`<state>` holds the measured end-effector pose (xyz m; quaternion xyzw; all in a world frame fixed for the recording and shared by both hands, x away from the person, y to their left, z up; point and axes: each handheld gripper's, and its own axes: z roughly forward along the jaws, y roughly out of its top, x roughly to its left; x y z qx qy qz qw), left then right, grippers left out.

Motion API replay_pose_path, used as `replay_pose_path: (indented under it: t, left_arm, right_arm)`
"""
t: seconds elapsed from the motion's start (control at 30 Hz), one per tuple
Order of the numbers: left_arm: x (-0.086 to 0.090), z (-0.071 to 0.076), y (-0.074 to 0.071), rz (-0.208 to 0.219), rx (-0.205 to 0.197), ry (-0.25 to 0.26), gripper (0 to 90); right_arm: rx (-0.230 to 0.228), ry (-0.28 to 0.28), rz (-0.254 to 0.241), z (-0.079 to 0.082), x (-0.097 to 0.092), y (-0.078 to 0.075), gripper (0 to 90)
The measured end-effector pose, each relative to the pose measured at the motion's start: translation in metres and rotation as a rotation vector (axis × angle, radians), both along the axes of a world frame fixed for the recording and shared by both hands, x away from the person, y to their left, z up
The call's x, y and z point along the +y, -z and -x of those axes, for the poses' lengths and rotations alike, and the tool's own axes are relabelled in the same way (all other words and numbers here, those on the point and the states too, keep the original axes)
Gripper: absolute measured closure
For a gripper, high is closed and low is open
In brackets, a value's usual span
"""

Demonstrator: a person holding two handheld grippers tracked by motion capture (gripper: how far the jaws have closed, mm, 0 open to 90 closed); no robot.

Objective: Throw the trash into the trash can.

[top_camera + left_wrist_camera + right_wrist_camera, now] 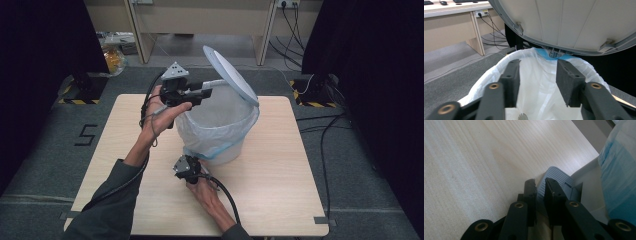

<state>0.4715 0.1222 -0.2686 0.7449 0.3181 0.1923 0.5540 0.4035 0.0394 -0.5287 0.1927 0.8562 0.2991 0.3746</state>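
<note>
My right tongs (539, 182), clenched, press the bin's pedal (554, 178) at the bin's (220, 145) foot on the counter (280, 200), while my released left tongs (214, 86) hover over its lined mouth under the raised lid (231, 74).

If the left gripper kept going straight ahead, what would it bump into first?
Probably the raised lid of the bin, near its hinge; the open left gripper points that way over the bag-lined rim. Depth is hard to judge.

One readable sign: a black digit "5" (86, 135) marked on the grey carpeted floor (45, 165), left of the light wooden table (280, 200). Nothing legible on anything else.
</note>
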Motion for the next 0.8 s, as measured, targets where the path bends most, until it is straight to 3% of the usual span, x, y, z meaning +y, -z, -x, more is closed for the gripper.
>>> replay_pose_path:
  t: [0.2,0.6,0.8]
  left_arm:
    - [0.008,0.005,0.001,-0.003,-0.004,-0.014,44.8]
    - [0.026,0.023,0.006,0.021,-0.011,-0.015,37.5]
    - [0.035,0.035,0.013,0.013,-0.016,-0.012,34.5]
  right_arm:
    - [0.003,0.006,0.002,0.001,0.000,0.000,79.8]
    - [-0.002,0.003,0.007,0.000,0.000,0.000,79.7]
    - [0.000,0.004,0.003,0.000,0.000,0.000,79.7]
